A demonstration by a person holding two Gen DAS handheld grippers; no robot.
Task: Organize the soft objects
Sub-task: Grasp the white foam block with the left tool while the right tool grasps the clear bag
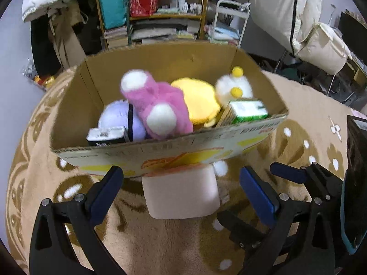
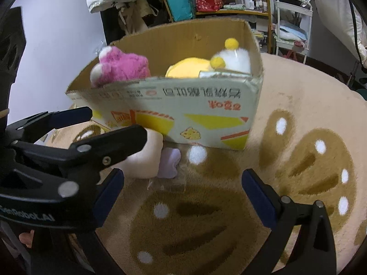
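Soft toys fill an open cardboard box (image 1: 160,64) at twelve o'clock: pink plush (image 1: 158,105), lilac plush (image 1: 117,119), yellow cushion (image 1: 197,98), white plush (image 1: 231,87). A pale pink foam block (image 1: 181,192) lies on the tan rug (image 1: 160,247) against the box front, between the spread left gripper (image 1: 181,192) fingers. The right gripper (image 2: 183,194) is also spread, empty

Ahead of your left gripper (image 1: 181,178), the printed cardboard box wall (image 1: 183,151) rises just behind the pale pink foam block (image 1: 181,194), while open beige patterned carpet (image 2: 195,217) lies below your right gripper (image 2: 183,183).
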